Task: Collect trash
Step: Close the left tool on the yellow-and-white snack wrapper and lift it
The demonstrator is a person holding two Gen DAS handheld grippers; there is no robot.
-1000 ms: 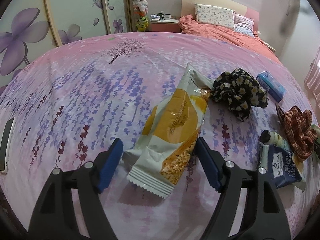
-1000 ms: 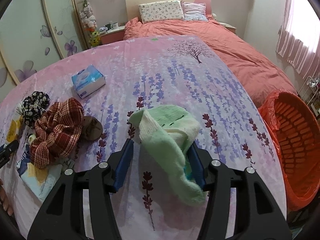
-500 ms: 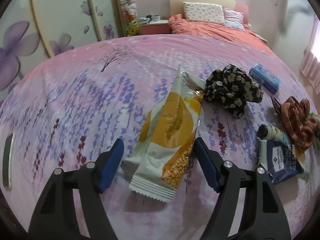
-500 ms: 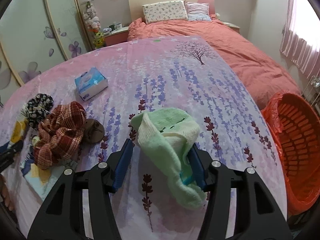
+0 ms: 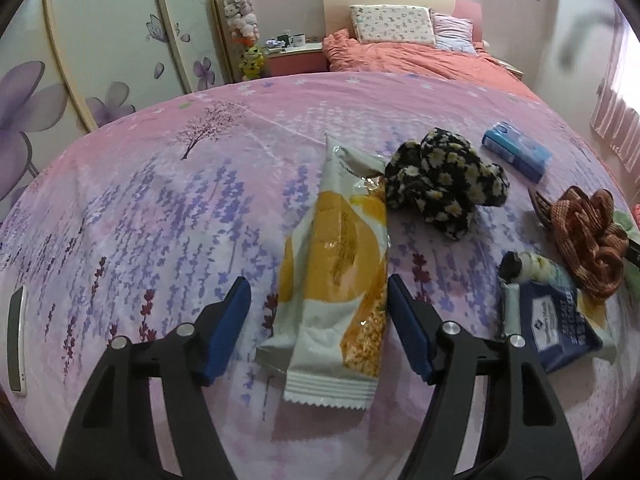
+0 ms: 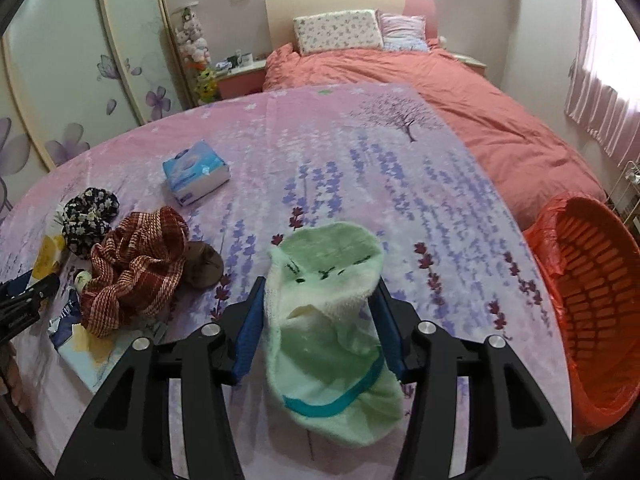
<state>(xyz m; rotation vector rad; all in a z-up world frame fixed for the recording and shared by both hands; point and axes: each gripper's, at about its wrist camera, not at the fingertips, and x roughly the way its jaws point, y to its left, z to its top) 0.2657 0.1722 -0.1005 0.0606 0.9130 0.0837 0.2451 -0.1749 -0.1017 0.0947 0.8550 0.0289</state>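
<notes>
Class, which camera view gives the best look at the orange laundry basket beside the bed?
The right wrist view: the orange laundry basket fills its right edge, showing the slatted inside and an orange bag over the rim. The left wrist view does not show it at all.

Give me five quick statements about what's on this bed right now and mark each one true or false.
1. The snack wrapper lies between the left gripper fingers. True.
2. The right gripper is shut on a green cloth. True.
3. The orange basket stands to the left of the bed. False: in the right wrist view it is at the bed's right edge.
4. The blue tissue pack sits on top of the red checked cloth. False: it lies apart, farther up the purple bedspread.
5. The daisy-print cloth lies against the wrapper's far end. True.
</notes>
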